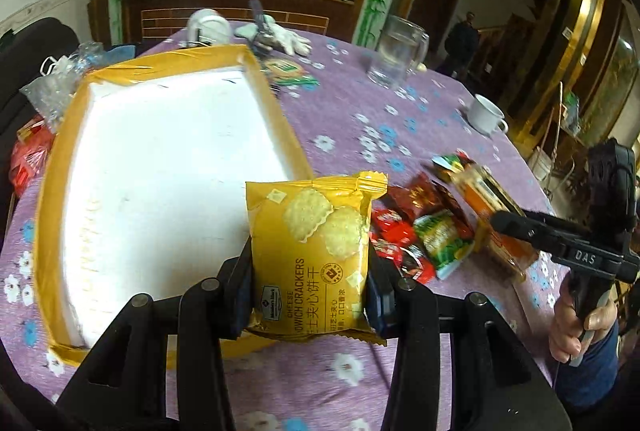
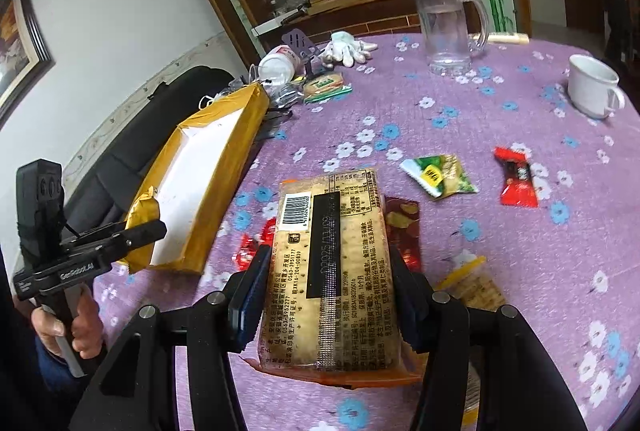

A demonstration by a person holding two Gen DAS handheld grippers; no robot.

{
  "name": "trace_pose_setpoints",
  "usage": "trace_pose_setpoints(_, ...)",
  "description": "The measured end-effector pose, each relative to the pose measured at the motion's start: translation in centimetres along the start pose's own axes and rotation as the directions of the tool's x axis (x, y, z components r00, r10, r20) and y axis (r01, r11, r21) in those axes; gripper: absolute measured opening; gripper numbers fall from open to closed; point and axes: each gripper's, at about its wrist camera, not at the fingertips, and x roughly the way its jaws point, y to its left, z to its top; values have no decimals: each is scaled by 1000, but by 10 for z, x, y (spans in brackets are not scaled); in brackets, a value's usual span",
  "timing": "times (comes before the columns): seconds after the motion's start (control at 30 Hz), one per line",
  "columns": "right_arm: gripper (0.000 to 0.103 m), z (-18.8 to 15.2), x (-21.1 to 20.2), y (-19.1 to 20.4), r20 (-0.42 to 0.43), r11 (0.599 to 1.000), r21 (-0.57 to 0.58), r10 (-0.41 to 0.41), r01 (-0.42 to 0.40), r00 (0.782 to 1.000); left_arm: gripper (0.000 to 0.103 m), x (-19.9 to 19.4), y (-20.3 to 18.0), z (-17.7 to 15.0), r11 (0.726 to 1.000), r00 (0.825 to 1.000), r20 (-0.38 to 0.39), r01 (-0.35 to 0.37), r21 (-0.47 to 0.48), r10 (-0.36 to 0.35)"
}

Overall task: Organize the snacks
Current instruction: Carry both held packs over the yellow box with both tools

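In the left wrist view my left gripper [image 1: 310, 271] is shut on a yellow pack of cheese sandwich crackers [image 1: 312, 231], held upright over the near right corner of a white box with yellow-taped walls [image 1: 56, 159]. My right gripper [image 2: 330, 271] is shut on a long clear cracker pack [image 2: 336, 251] with an orange edge, label side up, above the purple flowered tablecloth [image 2: 500, 119]. Red and green snack packets [image 1: 420, 231] lie in a heap right of the box. The left gripper [image 2: 148, 227] with its yellow pack [image 2: 142, 215] shows at the box's [image 2: 208, 183] near end.
A glass mug [image 2: 448, 27], a white cup [image 2: 594, 85], white gloves [image 2: 348, 45] and a tipped white bottle [image 2: 280, 61] stand at the far side. Loose on the cloth lie a green packet [image 2: 438, 175], a red one [image 2: 518, 183] and a yellow cracker pack [image 2: 470, 283].
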Motion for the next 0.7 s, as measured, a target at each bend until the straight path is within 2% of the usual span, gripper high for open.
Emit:
trace_pose_setpoints(0.2,56,8,10,30,-45,999,6,43,-42,998,43,-5,28,7,999,1000,16,-12,-40,13)
trace_pose_setpoints(0.37,56,28,18,66,-65,997,-28,70,-72,995,43,-10,51,18,998,999,31,-36,-56,38)
trace_pose_setpoints(0.7,56,67,56,129,-78,992,-66,102,-107,992,43,-3,89,64,991,994,67,-78,-106,86)
